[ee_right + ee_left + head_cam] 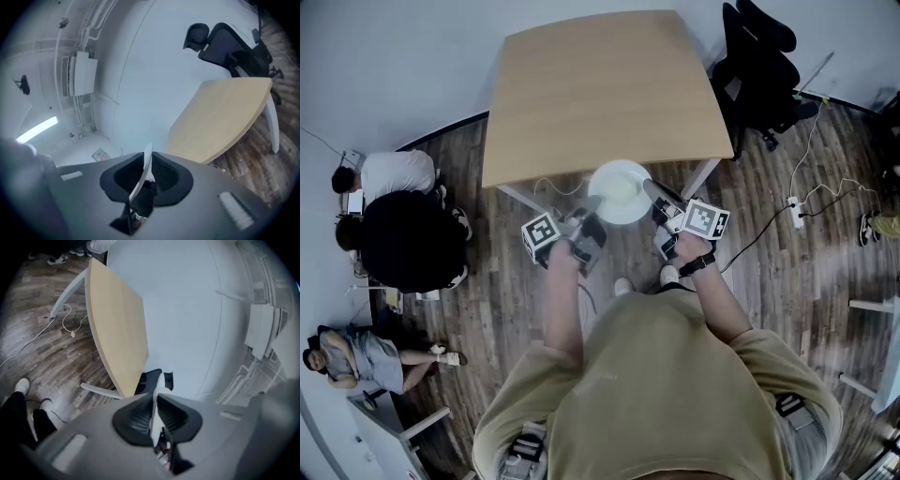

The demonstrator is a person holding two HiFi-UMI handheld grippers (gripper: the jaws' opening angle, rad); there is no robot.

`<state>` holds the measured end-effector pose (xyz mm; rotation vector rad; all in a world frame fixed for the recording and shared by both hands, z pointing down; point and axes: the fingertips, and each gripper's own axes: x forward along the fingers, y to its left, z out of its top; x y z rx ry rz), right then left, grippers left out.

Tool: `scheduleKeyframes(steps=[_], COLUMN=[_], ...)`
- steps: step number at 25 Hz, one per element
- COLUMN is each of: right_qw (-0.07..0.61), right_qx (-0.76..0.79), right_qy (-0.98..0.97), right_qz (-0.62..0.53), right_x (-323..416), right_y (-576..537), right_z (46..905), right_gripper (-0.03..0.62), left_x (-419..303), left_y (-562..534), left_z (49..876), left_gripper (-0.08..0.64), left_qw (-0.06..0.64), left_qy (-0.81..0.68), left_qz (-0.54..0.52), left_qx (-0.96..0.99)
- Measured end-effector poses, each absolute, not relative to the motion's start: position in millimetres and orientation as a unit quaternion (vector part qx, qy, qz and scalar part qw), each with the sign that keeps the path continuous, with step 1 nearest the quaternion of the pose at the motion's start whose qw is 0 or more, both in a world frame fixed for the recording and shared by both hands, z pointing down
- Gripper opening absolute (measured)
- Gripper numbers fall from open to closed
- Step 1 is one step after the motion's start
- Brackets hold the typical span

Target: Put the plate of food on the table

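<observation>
Person's beige shirt [661,394] nearest; left tool [593,201] and right tool [650,188] each grip round white plate [620,193] by rim, at near edge of light wooden worktop [600,94].

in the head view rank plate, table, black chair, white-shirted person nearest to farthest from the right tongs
1. plate, held in the right tongs
2. table, just ahead
3. black chair, ahead right
4. white-shirted person, far left

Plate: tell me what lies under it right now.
The plate, gripped at its rim by the left gripper and right gripper, hangs mostly over wooden floor; its far rim overlaps the table edge. The patch directly beneath is covered.
</observation>
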<state>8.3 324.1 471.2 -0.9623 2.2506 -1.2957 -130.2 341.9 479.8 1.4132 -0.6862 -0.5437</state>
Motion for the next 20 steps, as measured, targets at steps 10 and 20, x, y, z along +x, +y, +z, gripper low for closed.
scheduleKeyframes(steps=[10, 20], right_qw=[0.138, 0.101], right_qx=[-0.363, -0.367], right_qy=[0.823, 0.836], right_qz=[-0.414, -0.394], right_x=[-4.7, -66.5], right_y=[322.4, 340.0], right_z=[485.6, 493.9], right_gripper=[0.071, 0.078], left_x=[-134.1, -193.0], left_y=[339.2, 361.5], left_z=[502.4, 519.7], left_gripper=[0.018, 0.018], left_qw=[0.678, 0.676], left_qy=[-0.305, -0.306], left_qz=[-0.234, -0.253], left_qx=[0.627, 0.621])
